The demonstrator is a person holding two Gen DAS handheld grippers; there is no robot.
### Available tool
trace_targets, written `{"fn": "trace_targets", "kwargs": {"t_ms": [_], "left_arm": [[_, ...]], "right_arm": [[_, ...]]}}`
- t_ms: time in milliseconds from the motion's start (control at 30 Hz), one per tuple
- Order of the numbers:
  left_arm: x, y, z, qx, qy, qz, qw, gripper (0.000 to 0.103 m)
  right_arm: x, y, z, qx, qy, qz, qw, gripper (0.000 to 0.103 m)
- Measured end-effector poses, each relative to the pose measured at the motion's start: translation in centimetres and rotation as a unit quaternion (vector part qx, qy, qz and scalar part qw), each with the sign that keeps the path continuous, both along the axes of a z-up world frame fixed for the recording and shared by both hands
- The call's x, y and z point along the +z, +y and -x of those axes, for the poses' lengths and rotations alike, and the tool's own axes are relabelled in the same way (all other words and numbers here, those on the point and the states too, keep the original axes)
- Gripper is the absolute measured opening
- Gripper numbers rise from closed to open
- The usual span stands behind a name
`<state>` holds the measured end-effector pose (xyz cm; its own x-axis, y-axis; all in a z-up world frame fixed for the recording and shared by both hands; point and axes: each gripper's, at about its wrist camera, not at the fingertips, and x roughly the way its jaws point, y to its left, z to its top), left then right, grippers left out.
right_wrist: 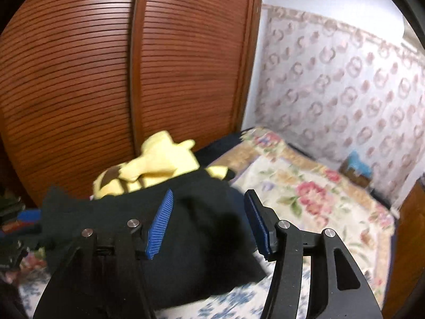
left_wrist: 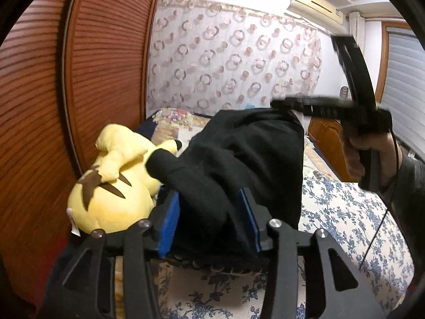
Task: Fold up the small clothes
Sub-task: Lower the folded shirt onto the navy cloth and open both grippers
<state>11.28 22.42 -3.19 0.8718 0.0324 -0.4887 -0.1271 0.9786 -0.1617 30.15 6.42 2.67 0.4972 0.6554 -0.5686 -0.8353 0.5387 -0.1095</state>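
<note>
A black garment (left_wrist: 247, 154) hangs lifted above the bed. In the left wrist view it runs from between my left gripper's (left_wrist: 209, 199) blue pads (left_wrist: 170, 220) up to the right gripper (left_wrist: 276, 105), which pinches its top edge. The left jaws stand apart with bunched cloth filling the gap. In the right wrist view the black garment (right_wrist: 186, 239) fills the space between the right gripper's (right_wrist: 209, 207) blue pads (right_wrist: 159, 226), which look apart; the cloth droops down to the left.
A yellow plush toy (left_wrist: 111, 186) lies on the bed beside the brown slatted wardrobe door (left_wrist: 39, 106); it also shows in the right wrist view (right_wrist: 156, 164). The bed has a blue floral sheet (left_wrist: 345, 226) and a rose-patterned quilt (right_wrist: 305, 186). A patterned curtain (left_wrist: 225, 61) hangs behind.
</note>
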Motion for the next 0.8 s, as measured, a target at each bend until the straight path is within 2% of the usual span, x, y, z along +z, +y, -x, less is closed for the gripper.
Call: {"fn": "trace_targets", "kwargs": {"t_ms": [33,67,200,367,567,800], "left_arm": [[0.3,-0.2,0.3,0.002,-0.005,-0.006,1.0,0.06],[0.6,-0.3,0.5,0.002,-0.01,-0.009,0.9999,0.06],[1.5,-0.9,1.1,-0.001,-0.015,-0.02,0.9997,0.061],[2.0,-2.1,1.6,-0.006,-0.012,-0.037,0.9992,0.061],[2.2,-4.4,1.8,-0.01,-0.003,-0.05,0.9987,0.061],[1.8,-8.7,2.2,-0.037,0.002,-0.061,0.9975,0.061]], "right_arm": [[-0.3,-0.2,0.4,0.001,0.005,0.001,1.0,0.057],[-0.9,-0.4,0.6,0.0,0.009,0.003,1.0,0.057],[-2.3,-2.3,0.6,-0.029,0.023,0.008,0.999,0.057],[-1.4,-5.6,2.5,-0.048,0.016,-0.022,0.999,0.057],[-0.1,-10.4,6.8,-0.073,-0.001,-0.039,0.997,0.058],[-0.1,-16.8,11.6,-0.124,-0.011,-0.065,0.99,0.082]]}}
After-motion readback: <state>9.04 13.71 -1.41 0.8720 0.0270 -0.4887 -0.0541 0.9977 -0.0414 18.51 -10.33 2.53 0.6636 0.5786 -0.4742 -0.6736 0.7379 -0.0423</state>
